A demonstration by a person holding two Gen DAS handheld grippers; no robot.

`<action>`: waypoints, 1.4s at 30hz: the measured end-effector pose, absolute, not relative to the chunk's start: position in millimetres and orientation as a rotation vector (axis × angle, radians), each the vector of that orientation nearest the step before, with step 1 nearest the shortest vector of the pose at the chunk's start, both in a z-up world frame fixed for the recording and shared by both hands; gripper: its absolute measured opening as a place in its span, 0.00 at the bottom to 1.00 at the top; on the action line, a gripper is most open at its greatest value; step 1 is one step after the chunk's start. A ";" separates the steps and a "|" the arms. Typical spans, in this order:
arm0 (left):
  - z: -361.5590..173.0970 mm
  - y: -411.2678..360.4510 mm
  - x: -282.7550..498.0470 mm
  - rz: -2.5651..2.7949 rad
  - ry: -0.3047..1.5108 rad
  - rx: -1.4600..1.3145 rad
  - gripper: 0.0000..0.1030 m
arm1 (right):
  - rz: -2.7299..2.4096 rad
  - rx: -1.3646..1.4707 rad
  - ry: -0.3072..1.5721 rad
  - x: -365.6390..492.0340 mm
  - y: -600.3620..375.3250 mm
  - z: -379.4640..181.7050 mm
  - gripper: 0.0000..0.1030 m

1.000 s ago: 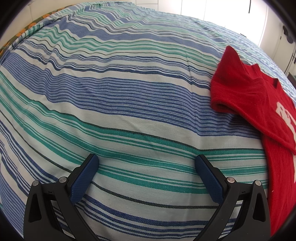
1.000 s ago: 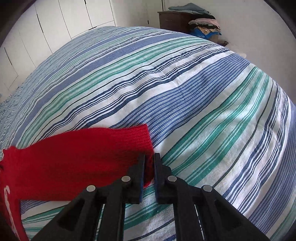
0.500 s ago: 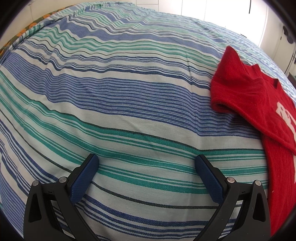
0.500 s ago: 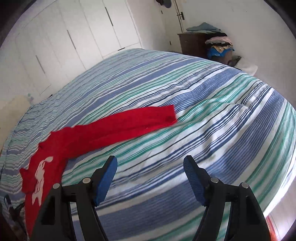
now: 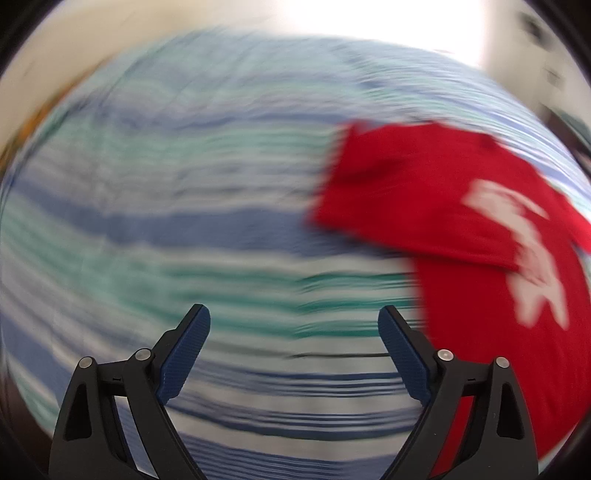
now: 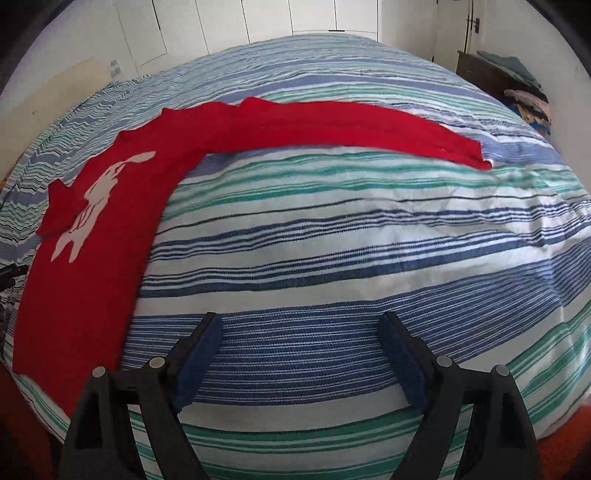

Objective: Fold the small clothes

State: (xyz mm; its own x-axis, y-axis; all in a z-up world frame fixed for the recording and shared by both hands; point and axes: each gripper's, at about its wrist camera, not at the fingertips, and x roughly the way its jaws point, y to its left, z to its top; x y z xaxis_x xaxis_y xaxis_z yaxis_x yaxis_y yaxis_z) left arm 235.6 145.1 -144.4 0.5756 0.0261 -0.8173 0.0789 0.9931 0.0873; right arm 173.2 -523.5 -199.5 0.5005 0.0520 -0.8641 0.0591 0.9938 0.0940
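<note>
Right gripper (image 6: 297,328) wide open, holding nothing, over the striped bedspread (image 6: 332,258). Left gripper (image 5: 293,321) also spread wide and empty; its view is motion-blurred. Red shirt (image 6: 92,236) lies flat on the bedspread, left and far of the right gripper, apart from it. White print (image 6: 96,199) faces up. One sleeve (image 6: 351,129) stretches out to the far right. Wardrobe doors (image 6: 229,26) behind the bed, clothes pile (image 6: 524,96) far right.

We see a small red knitted sweater (image 6: 85,258) with a white figure printed on its chest. It lies flat and unfolded on the bed. One long sleeve (image 6: 332,129) is stretched straight out sideways.
</note>
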 end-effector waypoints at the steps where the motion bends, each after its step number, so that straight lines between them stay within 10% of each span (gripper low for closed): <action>1: -134.6 115.5 232.9 -0.132 0.919 0.225 0.94 | -0.003 0.119 1.047 173.4 -523.8 -200.1 0.83; 9: -185.8 -44.3 248.0 -0.416 0.807 0.940 0.89 | 0.001 0.162 1.040 176.0 -526.6 -198.4 0.83; 14: -196.1 -54.4 275.5 -0.410 0.847 0.851 0.88 | -0.003 0.185 1.034 174.1 -530.3 -196.7 0.83; 19: -190.4 -41.9 304.1 -0.485 0.979 0.540 0.10 | -0.009 0.154 1.044 176.1 -525.2 -199.4 0.84; 29: -86.8 172.5 336.7 -0.160 0.821 -0.130 0.09 | -0.012 0.141 1.046 177.3 -523.7 -201.1 0.85; 42: -146.9 349.7 296.2 0.404 0.873 -0.299 0.08 | -0.031 0.082 1.050 180.0 -513.7 -206.9 0.90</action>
